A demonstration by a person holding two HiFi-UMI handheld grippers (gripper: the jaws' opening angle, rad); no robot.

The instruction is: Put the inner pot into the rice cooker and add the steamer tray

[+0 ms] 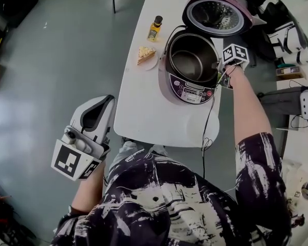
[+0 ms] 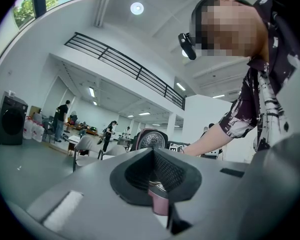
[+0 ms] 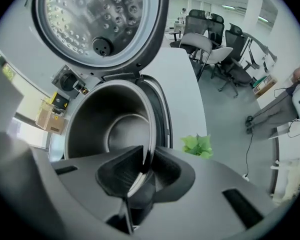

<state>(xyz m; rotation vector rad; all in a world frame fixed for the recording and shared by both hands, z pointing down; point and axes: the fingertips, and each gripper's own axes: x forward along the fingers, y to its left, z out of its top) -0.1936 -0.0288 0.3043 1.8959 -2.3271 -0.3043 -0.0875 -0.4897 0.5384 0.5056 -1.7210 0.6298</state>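
Dark brushed metal is what we see first: the inner pot (image 1: pixel 192 60) sits down inside the rice cooker (image 1: pixel 189 90), mouth up and its axis upright. Its rim runs level around the opening. In the right gripper view we look into its bare bottom (image 3: pixel 115 129).

The right gripper (image 1: pixel 220 72) comes steeply down at the pot's right side. Its jaws (image 3: pixel 142 166) are pinched onto the thin rim, one pad inside the wall and one outside.

The lid (image 1: pixel 215 12) stands swung open at the far side, with its dimpled inner plate (image 3: pixel 97 21) facing back over the pot. The control panel faces us.

The cooker stands on a white table (image 1: pixel 143 111), close to its right edge. A black cord (image 1: pixel 208 132) trails from it over the near edge.

To the left, a plate with a wedge of food (image 1: pixel 146 54) lies just beside the cooker. A yellow bottle (image 1: pixel 154 28) stands farther back. We find bare tabletop in front and to the near left.

The left gripper (image 1: pixel 103 102) hangs off the table's near left corner, well apart from the cooker. It is held level, jaws (image 2: pixel 157 184) together on nothing.
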